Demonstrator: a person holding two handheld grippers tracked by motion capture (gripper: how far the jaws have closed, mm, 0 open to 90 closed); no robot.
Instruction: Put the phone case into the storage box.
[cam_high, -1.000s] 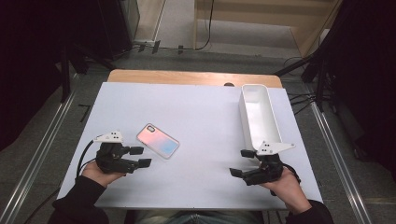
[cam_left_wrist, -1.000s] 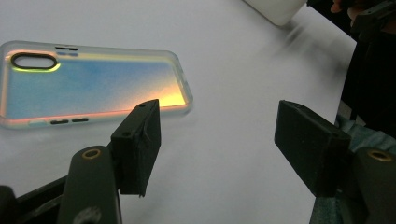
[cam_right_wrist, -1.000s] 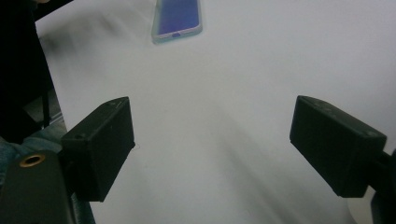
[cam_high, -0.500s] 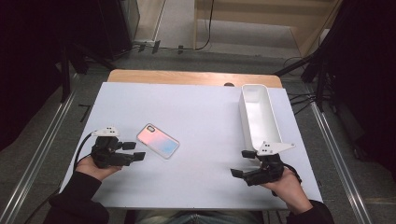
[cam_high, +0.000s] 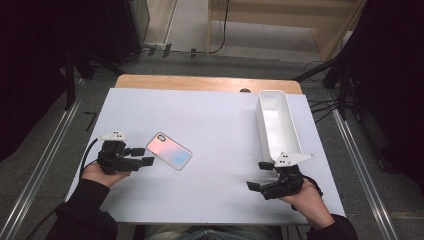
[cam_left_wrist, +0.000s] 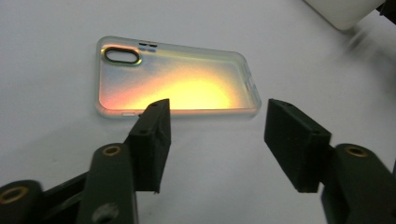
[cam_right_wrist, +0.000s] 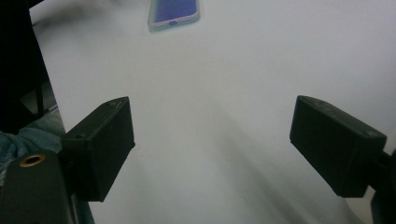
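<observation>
Your left hand rests low on the worktop (cam_high: 210, 115), pointing the left gripper (cam_high: 141, 156) sideways at the phone case (cam_high: 169, 151). Its jaws have just been closing a bit, but they are apart and grab nothing; the case lies flat just past their tips. Your right hand rests near the white tray (cam_high: 278, 126). The right gripper (cam_high: 257, 176) stands apart too, holding nothing.

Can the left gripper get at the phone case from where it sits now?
Probably yes. The left gripper faces the phone case with bare table between them; its jaws have just been closing, nothing between them yet.
</observation>
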